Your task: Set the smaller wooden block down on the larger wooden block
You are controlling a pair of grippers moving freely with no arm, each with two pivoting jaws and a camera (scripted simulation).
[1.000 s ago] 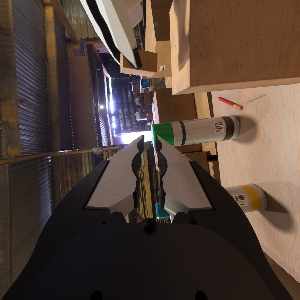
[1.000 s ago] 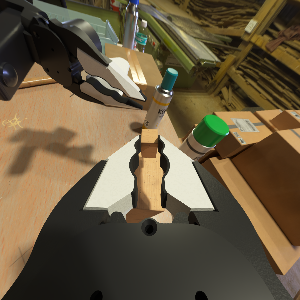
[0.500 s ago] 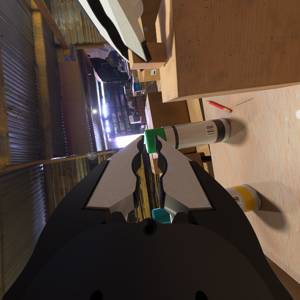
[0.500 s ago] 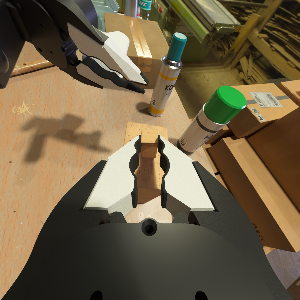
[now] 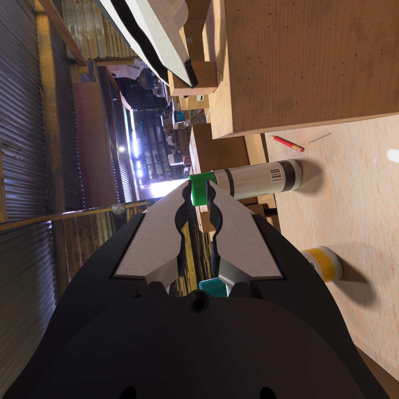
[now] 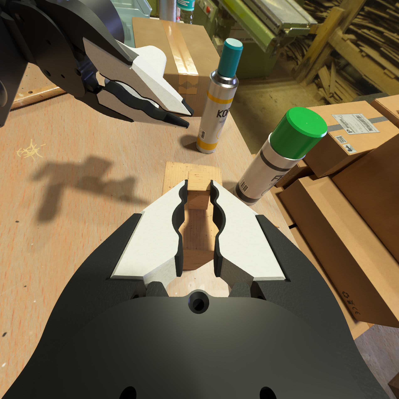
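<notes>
On the tabletop (image 6: 64, 194): big block (image 6: 172, 174).
Right claw (image 6: 198, 183): pinching small block (image 6: 198, 185) above it.
Left claw (image 5: 197, 183): narrow, empty.
Risk: off-centre release, block tips off.

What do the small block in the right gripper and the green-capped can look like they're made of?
Small pale cube block: looks like unfinished wood, matte, with faint grain lines. Green-capped silver spray can: apparently brushed metal, given its soft sheen; the cap looks like glossy plastic.

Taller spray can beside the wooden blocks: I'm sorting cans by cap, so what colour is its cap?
Green; the spray can shows its cap best in the right wrist view.
</notes>
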